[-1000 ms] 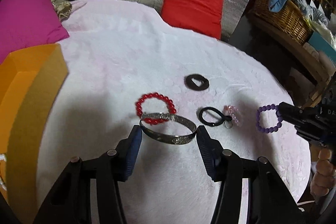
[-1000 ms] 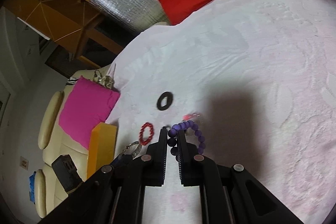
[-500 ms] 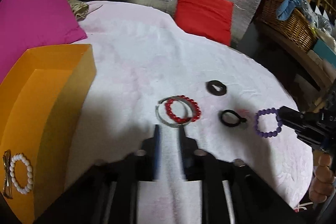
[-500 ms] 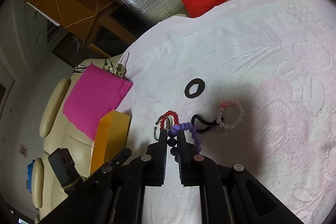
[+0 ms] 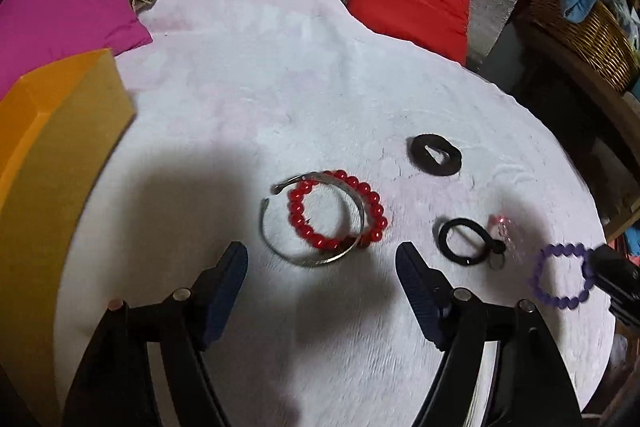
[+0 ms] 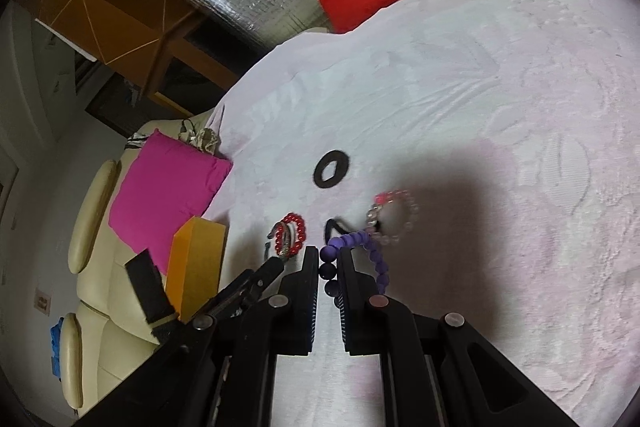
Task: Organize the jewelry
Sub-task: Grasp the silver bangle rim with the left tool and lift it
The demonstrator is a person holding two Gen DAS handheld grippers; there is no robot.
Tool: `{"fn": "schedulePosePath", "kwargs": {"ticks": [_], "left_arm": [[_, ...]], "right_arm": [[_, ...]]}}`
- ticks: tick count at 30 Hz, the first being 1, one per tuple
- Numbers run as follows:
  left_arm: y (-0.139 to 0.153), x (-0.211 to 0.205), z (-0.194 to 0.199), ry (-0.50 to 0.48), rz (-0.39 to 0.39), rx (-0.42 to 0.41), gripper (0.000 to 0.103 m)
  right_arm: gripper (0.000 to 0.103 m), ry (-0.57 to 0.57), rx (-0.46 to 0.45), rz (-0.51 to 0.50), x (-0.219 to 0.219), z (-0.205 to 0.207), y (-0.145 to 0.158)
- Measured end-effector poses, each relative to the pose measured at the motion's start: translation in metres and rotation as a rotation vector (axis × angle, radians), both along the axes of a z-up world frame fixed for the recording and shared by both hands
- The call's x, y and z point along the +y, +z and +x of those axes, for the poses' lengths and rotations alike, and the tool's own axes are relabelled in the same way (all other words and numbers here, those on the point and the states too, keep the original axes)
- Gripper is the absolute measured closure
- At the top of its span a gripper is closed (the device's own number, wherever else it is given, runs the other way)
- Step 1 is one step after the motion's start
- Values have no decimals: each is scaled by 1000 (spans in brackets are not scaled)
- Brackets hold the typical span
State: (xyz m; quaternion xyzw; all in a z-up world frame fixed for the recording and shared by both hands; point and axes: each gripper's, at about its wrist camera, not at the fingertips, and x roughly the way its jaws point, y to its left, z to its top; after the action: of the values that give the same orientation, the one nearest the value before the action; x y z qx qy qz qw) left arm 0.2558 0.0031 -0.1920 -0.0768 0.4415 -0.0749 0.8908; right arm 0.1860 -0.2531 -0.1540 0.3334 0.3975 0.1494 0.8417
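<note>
The purple bead bracelet (image 6: pixel 362 247) is hanging pinched between the clenched fingers of the right gripper (image 6: pixel 329 263), above the white cloth (image 5: pixel 280 115). The left gripper (image 5: pixel 320 259) is hovering with jaws spread wide, nothing between them, just short of the silver bangle (image 5: pixel 312 223) lying over the red bead bracelet (image 5: pixel 340 211). Nearby are lying a black hair tie (image 5: pixel 466 241), a pink bead bracelet (image 6: pixel 394 217) and a black ring (image 5: pixel 435 154). The orange box (image 5: pixel 52 147) is sitting at the left; its inside is hidden. No writing is readable.

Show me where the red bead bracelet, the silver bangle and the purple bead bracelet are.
red bead bracelet (image 5: pixel 296 215), left wrist view, left side beads
silver bangle (image 5: pixel 316 260), left wrist view, near band
purple bead bracelet (image 6: pixel 379 262), right wrist view, right strand
</note>
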Motion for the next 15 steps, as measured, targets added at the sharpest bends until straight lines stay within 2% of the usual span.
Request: {"fn": "schedulePosePath", "kwargs": {"ticks": [5,6,8,9,15], "left_arm": [[-4,0,5,9,13,-28,27],[-4,0,5,8,12,-34,31],[-6,0,5,-1,19,-31,45],[-7,0,6,-4,20,-26,48],[-2,4,4,-15,23,-38,48]], "right_arm": [[93,2,9,7,-5,1,-2],[93,4,6,6,-5,0,-2],[93,10,-1,6,-4,-1,0],[93,15,-6,5,-3,-1,0],[93,15,-9,-6,2,-2,1]]}}
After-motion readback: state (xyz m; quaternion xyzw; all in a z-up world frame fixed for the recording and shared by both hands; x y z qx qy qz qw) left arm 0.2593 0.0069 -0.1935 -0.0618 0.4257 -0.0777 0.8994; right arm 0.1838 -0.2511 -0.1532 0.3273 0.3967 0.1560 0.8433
